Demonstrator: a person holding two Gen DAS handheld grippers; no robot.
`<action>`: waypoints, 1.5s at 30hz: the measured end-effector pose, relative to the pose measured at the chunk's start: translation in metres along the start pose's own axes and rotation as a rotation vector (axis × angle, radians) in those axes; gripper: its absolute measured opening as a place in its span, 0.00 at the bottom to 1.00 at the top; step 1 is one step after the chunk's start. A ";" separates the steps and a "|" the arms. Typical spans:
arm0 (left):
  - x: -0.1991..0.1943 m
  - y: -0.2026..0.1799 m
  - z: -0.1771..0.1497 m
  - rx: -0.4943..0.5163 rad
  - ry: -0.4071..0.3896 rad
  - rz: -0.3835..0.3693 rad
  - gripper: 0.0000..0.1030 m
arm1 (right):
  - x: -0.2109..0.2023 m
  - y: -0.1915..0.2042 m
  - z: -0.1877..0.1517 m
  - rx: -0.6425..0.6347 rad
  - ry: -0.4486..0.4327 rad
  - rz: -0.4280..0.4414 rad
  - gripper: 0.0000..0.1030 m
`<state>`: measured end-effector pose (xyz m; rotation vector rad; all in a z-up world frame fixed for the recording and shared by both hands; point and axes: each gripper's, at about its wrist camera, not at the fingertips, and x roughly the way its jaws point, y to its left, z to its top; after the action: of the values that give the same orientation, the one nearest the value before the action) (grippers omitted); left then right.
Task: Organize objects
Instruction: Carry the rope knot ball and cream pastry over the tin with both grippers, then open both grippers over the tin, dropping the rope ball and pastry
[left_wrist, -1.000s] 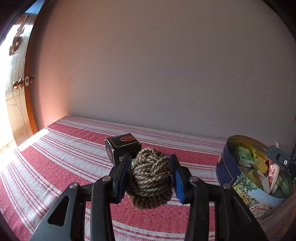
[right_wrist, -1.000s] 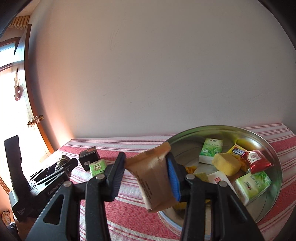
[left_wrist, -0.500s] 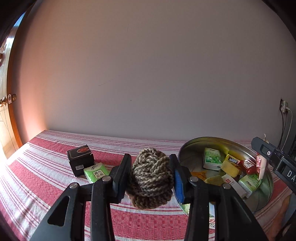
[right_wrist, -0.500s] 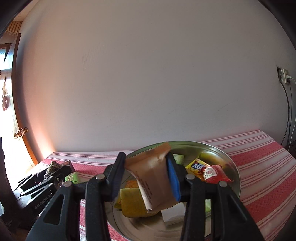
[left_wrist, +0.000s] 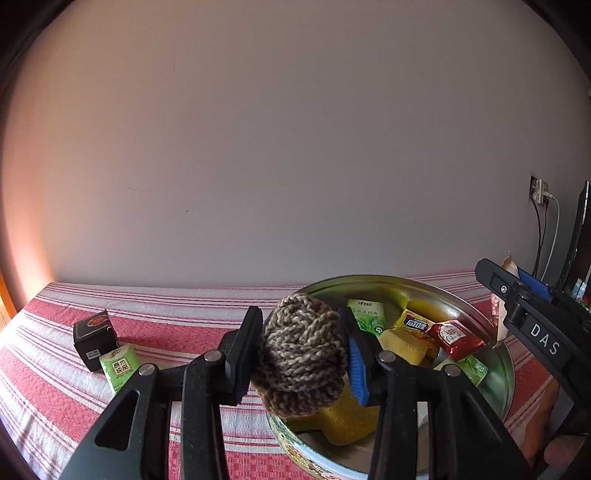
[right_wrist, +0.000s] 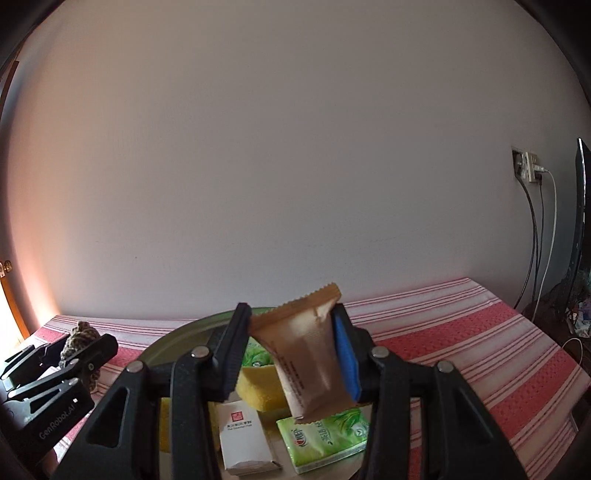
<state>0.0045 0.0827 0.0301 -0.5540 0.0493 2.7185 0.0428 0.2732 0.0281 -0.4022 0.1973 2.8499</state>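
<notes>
My left gripper (left_wrist: 301, 350) is shut on a brown knitted yarn ball (left_wrist: 301, 354), held above the near left rim of the round metal tin (left_wrist: 502, 354). In the right wrist view, my right gripper (right_wrist: 291, 350) is shut on a tan snack packet (right_wrist: 310, 350) that hangs over the tin (right_wrist: 173, 338). The tin holds green tissue packs (left_wrist: 367, 314), yellow sponges (left_wrist: 402, 345) and a red sachet (left_wrist: 452, 338). A white box (right_wrist: 243, 439) and a green pack (right_wrist: 325, 439) lie under the packet. The left gripper with the yarn ball (right_wrist: 79, 338) shows at the left of the right wrist view.
A black box (left_wrist: 94, 334) and a green tissue pack (left_wrist: 120, 365) lie on the red-and-white striped cloth (left_wrist: 166, 325) left of the tin. A plain wall runs close behind. A wall socket with cables (right_wrist: 530, 170) and a dark screen edge (right_wrist: 580, 221) stand at the right.
Both grippers have swung to the right and now hang over the tin, each keeping its grip. The black box and green pack have slid to the left of the left wrist view.
</notes>
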 end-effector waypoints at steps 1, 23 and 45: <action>0.002 -0.003 -0.001 0.000 0.006 -0.004 0.43 | 0.002 -0.005 0.001 0.000 0.003 -0.011 0.43; 0.036 -0.035 -0.014 0.047 0.109 -0.004 0.43 | 0.049 -0.029 -0.004 0.018 0.147 -0.061 0.43; 0.014 -0.017 -0.009 0.009 0.002 0.082 0.94 | 0.005 -0.040 0.007 0.116 -0.104 -0.166 1.00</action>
<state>0.0025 0.1024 0.0167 -0.5644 0.0865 2.7953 0.0470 0.3143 0.0293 -0.2346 0.2938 2.6723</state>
